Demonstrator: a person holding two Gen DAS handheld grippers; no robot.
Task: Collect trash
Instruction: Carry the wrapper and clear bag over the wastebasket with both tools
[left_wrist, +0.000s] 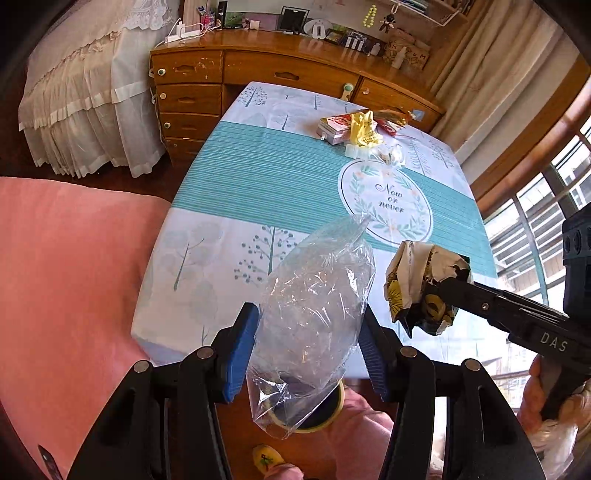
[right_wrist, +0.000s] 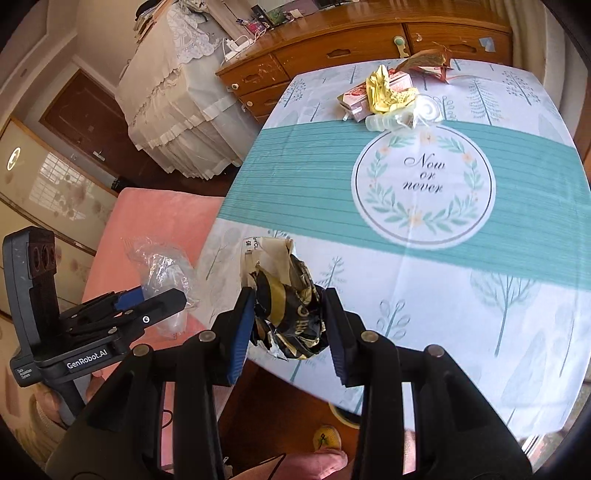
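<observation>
- On our left, the left gripper (left_wrist: 306, 350) is clamped on a crumpled clear plastic bag (left_wrist: 314, 306), held in the air just off the near edge of the table (left_wrist: 207, 229); we judge it is kept up and away from the cloth because it is on its way to a bin.
- Directly under the bag sits a yellow-rimmed bin (left_wrist: 325, 410) on the floor, which would explain why we hold the bag there.
- The left gripper points forward and slightly up, fingers level with each other, the bag standing between the blue pads (left_wrist: 240, 354).
- To the right, the right gripper (right_wrist: 290, 325) pinches a crushed black-and-gold wrapper (right_wrist: 288, 310), also lifted over the near edge, beside the bag but apart from it.
- The right gripper reaches in from the right side, angled toward the left one.
- At the far edge of the table a trash pile (right_wrist: 384, 96) still waits: yellow wrapper, small carton, clear scraps.
</observation>
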